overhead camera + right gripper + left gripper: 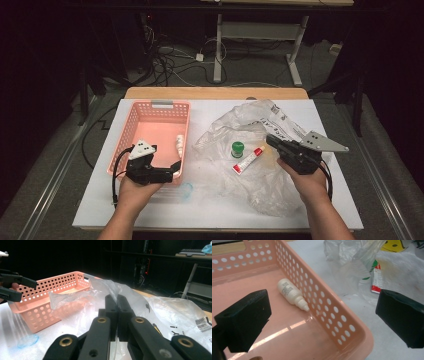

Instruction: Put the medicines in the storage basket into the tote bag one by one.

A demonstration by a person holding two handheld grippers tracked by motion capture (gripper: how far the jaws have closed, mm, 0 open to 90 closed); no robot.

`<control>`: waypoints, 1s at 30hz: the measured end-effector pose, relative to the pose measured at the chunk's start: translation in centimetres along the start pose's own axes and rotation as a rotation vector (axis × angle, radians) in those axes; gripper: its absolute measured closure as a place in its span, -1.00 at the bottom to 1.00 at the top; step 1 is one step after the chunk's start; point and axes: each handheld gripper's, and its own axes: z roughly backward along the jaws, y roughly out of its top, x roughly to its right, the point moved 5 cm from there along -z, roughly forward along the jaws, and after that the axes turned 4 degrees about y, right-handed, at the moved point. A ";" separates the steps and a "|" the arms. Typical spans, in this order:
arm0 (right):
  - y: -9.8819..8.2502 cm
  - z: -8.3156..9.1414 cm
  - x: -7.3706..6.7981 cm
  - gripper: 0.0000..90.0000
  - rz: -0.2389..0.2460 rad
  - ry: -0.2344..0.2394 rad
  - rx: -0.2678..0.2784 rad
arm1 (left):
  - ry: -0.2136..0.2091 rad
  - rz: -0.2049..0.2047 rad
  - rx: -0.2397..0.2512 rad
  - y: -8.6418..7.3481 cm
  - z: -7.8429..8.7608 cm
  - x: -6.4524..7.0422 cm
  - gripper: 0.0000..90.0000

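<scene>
The left gripper (172, 169) hangs over the near right corner of the pink basket (131, 131), its jaws spread wide with nothing between them; one jaw sits over the basket floor, the other outside the wall, over the table (95, 200). Just beyond those jaws a small white bottle (291, 294) lies on its side inside the basket, nozzle against the perforated wall. The right gripper (271, 140) has its jaws pressed together on a fold of the clear plastic bag (270, 187), which spreads crumpled over the white surface. To the left of these jaws, on the bag, lie a red-and-white tube (248, 160) and a green cap (237, 147). Past the white sheet the table's wooden edge shows, then a dark room with a grey floor, tangled cables (165, 62) and the white legs of a desk (260, 35).
</scene>
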 end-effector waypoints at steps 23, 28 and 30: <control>0.0 0.0 -0.1 1.00 -0.004 -0.002 -0.002 | 0.054 0.053 -0.031 5.5 -3.6 -3.6 -0.89; 0.0 0.0 0.0 1.00 -0.003 -0.002 -0.001 | 0.067 0.088 -0.073 5.9 -5.3 -4.9 -0.83; 0.0 0.0 0.1 1.00 -0.001 -0.001 0.000 | 0.077 0.097 -0.096 5.9 -6.0 -5.4 -0.80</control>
